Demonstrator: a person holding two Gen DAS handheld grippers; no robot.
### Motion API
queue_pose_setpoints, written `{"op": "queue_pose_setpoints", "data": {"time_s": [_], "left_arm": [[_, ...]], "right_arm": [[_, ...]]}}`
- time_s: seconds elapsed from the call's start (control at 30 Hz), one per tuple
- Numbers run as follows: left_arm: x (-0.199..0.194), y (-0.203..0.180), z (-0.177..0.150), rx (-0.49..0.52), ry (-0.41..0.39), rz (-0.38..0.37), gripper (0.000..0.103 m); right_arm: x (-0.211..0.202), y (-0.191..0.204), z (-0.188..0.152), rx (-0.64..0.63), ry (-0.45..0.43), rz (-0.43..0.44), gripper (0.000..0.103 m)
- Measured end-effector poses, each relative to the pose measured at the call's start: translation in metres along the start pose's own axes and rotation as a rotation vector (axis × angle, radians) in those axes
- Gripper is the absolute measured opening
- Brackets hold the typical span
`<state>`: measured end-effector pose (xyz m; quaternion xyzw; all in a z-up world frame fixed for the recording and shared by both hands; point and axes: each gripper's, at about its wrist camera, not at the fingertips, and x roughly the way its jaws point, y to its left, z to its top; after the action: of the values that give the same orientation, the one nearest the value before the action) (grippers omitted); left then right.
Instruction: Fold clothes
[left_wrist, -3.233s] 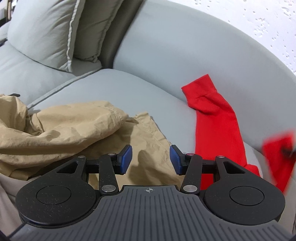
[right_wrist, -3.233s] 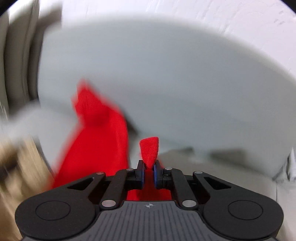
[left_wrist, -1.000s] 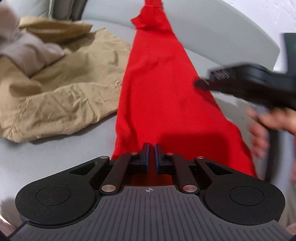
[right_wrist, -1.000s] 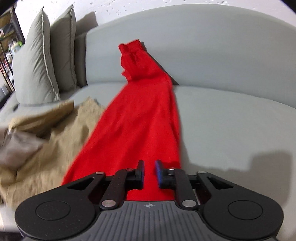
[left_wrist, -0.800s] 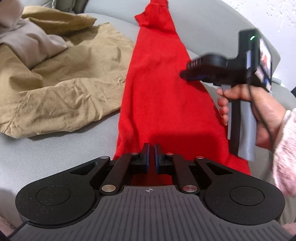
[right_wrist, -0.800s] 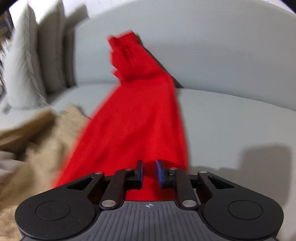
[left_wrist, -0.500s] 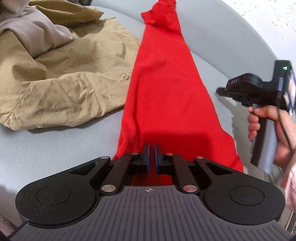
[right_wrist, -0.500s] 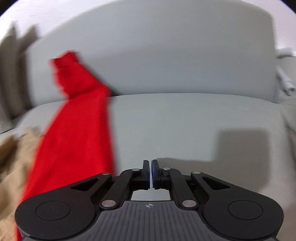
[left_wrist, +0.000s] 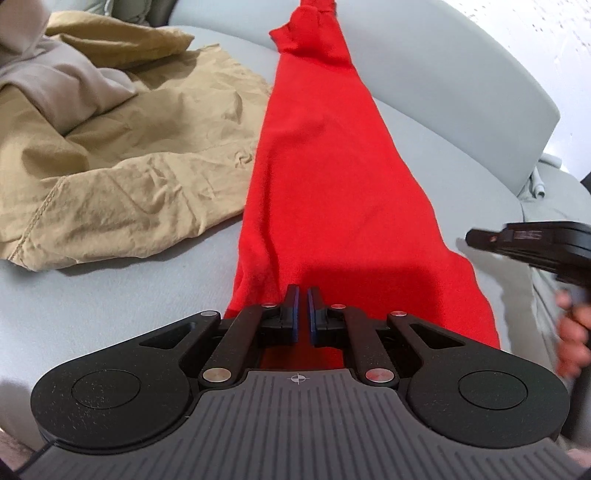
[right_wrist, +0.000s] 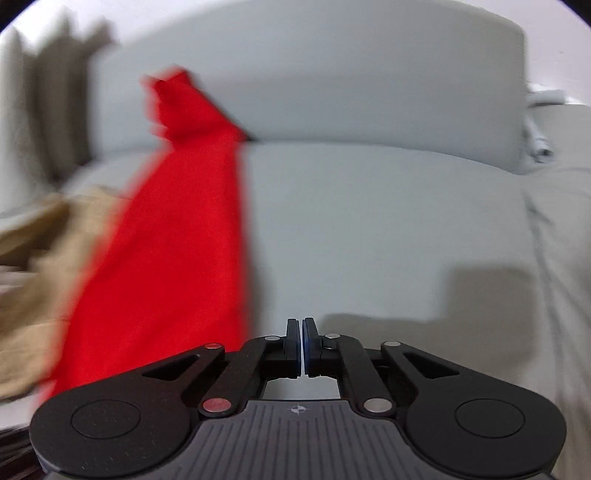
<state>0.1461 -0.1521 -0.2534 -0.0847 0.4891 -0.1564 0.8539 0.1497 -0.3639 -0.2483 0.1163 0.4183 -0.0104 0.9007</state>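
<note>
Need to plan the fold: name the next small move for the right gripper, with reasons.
Probably open the right gripper and bring it back to the near right corner of the red garment. Its fingers are shut on nothing above bare sofa, while the left gripper pinches only the near edge, so that corner lies free.

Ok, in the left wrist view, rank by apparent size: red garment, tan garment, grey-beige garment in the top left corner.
1-2. red garment and tan garment: too close to rank.
3. grey-beige garment, partly cut off by the frame.
</note>
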Motion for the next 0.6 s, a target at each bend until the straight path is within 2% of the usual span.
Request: {"op": "queue_pose_setpoints", "data": {"time_s": [0.07,0.13,0.17,0.2,0.3,0.37,0.4,0.43,0.47,0.53,0.6], "left_arm": [[-0.001,-0.003,-0.001,0.020,-0.007,0.009,0.011],[-0.002,-0.006,-0.004,0.062,-0.016,0.021,0.011],[-0.003,-0.008,-0.006,0.081,-0.020,0.026,0.011],[-0.003,-0.010,-0.007,0.106,-0.023,0.032,0.011],[-0.003,-0.017,-0.011,0.188,-0.038,0.055,0.011],[-0.003,-0.022,-0.014,0.232,-0.049,0.072,0.011],[-0.003,-0.024,-0.015,0.245,-0.054,0.076,0.011],[-0.004,-0.027,-0.015,0.263,-0.058,0.084,0.013],[-0.009,-0.031,-0.016,0.281,-0.060,0.089,0.017],[-0.024,-0.041,-0.017,0.316,-0.062,0.082,0.034],[-0.046,-0.052,-0.025,0.346,-0.050,0.069,0.035]], "right_arm": [[-0.010,0.020,-0.012,-0.048,-0.009,0.077,0.006],[-0.006,0.030,-0.029,-0.084,0.033,0.098,0.005],[-0.003,0.031,-0.040,-0.103,0.065,0.083,0.005],[-0.007,0.025,-0.047,-0.105,0.062,0.074,0.002],[-0.030,-0.003,-0.057,-0.014,0.013,0.043,0.000],[-0.051,-0.022,-0.061,0.087,0.005,-0.084,0.002],[-0.059,-0.025,-0.062,0.098,-0.002,-0.117,0.009],[-0.074,-0.028,-0.064,0.120,-0.016,-0.124,0.009],[-0.086,-0.028,-0.066,0.142,-0.026,-0.098,0.009],[-0.102,-0.021,-0.071,0.145,-0.033,-0.024,0.011],[-0.115,0.000,-0.081,0.090,-0.032,0.053,0.012]]}}
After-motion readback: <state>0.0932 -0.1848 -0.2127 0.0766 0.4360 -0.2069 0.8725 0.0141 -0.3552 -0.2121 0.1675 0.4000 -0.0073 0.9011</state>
